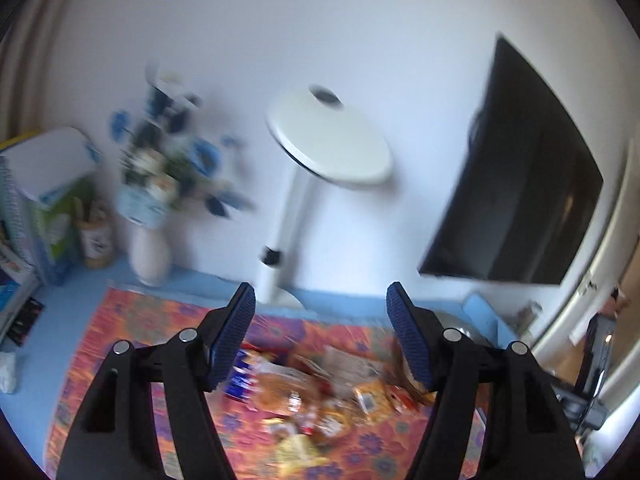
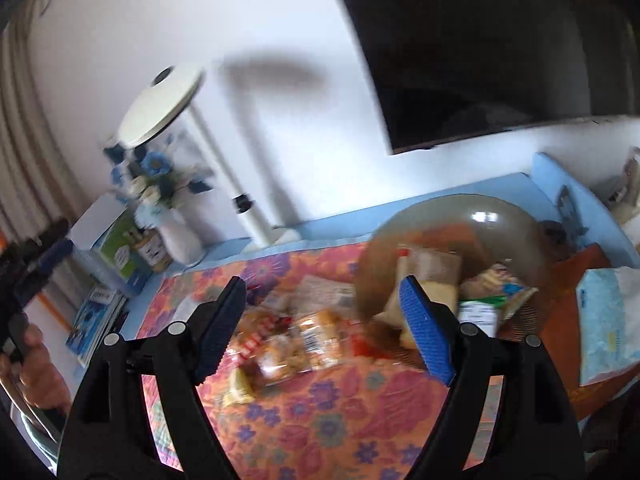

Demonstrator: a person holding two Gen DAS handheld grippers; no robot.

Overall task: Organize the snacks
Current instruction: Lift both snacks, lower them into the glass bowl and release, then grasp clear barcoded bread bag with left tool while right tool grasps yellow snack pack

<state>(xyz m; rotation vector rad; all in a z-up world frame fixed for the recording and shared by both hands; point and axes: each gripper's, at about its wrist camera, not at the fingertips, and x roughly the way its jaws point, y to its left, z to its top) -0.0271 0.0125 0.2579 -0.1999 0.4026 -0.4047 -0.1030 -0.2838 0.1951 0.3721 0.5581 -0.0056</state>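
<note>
In the left wrist view, your left gripper (image 1: 321,332) fills the lower half of the frame with its jaws spread wide and nothing between them. Past the fingers, at lower centre, the snack packets (image 1: 320,392) lie in a blurred heap on the flowered cloth (image 1: 132,320), which covers a blue table (image 1: 56,320). At middle left stands a white vase (image 1: 150,248) of blue flowers, with a carton (image 1: 44,200) at the left edge. A white lamp (image 1: 326,140) rises at centre, and a dark screen (image 1: 520,184) hangs on the wall at the right.

In the right wrist view, your right gripper (image 2: 322,322) is likewise spread wide and holds nothing. The same packets (image 2: 296,340) lie scattered on the cloth (image 2: 320,412) between the fingers at centre frame. Just right of centre, a brownish bowl (image 2: 460,216) sits tilted with more packets (image 2: 440,272) inside it. A pale blue bag (image 2: 604,320) lies at the right edge, while your left hand (image 2: 36,364) shows at the lower left edge.
</note>
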